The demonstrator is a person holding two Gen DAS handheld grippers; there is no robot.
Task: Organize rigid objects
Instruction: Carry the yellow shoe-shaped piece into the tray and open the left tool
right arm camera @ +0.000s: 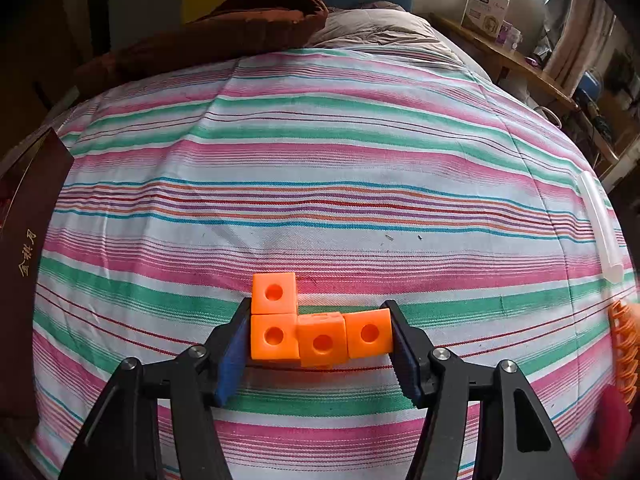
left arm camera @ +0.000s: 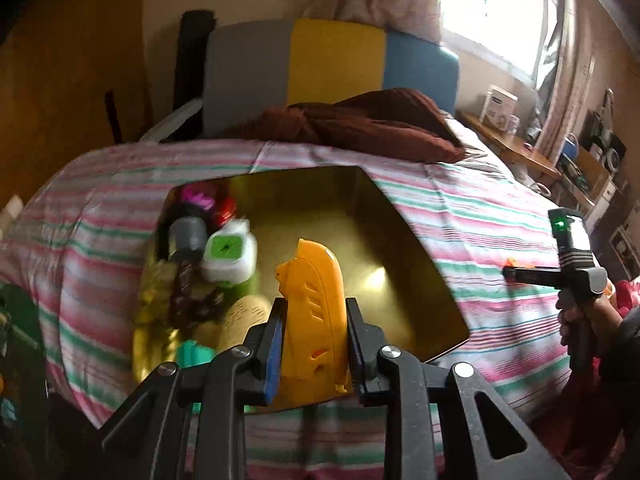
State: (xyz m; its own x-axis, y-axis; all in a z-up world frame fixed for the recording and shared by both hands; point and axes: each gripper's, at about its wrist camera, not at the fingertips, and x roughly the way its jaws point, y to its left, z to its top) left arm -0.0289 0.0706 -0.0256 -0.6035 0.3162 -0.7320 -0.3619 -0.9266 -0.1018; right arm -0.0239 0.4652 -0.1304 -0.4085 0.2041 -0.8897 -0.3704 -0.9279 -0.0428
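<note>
Two claws grip: left claw [left arm camera: 316, 344] yellow piece [left arm camera: 314, 320], seemingly above tin's [left arm camera: 420, 264] near edge.

We see the right gripper [right arm camera: 320, 334] angled down over the striped bedsheet [right arm camera: 320, 152], its jaws closed on an L-shaped piece of orange cubes [right arm camera: 320, 330] — three in a row between the blue pads, a fourth stacked on the left end. A dark box edge with gold lettering [right arm camera: 24, 232] sits at the far left. At the right, a translucent white tube [right arm camera: 602, 224] lies on the sheet — an orange ridged item [right arm camera: 626, 344] is blurred below it.
</note>
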